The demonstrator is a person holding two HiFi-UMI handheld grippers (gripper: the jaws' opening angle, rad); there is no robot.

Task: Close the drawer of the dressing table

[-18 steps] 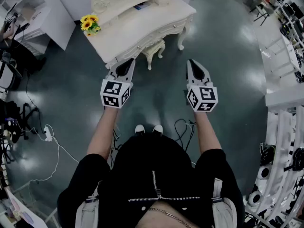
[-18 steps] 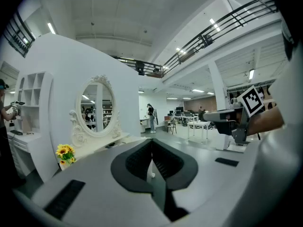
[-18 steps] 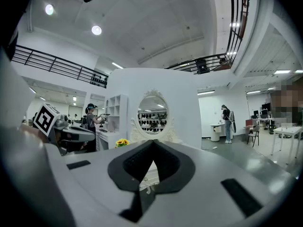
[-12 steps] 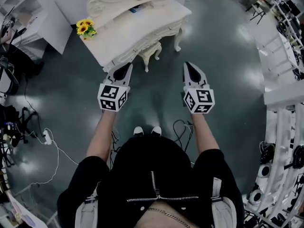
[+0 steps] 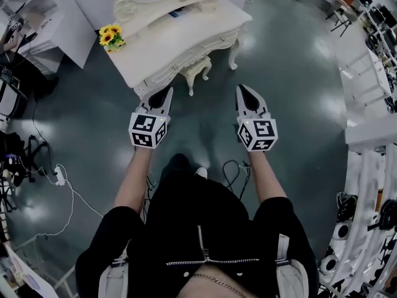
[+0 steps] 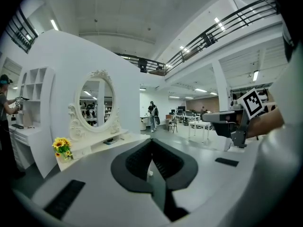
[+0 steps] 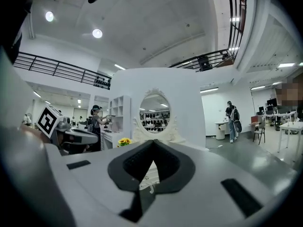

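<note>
Head view: I held the left gripper point(image 5: 167, 92) and right gripper point(image 5: 242, 88) just short of the bench point(image 5: 186, 36), whose drawer point(image 5: 177, 64) front faced them. One leg had stepped forward since earlier. Left gripper view: jaws together, empty. Right gripper view: likewise closed, empty.

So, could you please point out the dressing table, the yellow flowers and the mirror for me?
dressing table point(image 5: 186, 39), head view, on the bare part of its top.
yellow flowers point(image 5: 109, 35), head view, on the blooms.
mirror point(image 6: 97, 103), left gripper view, on the middle of the oval glass.
</note>
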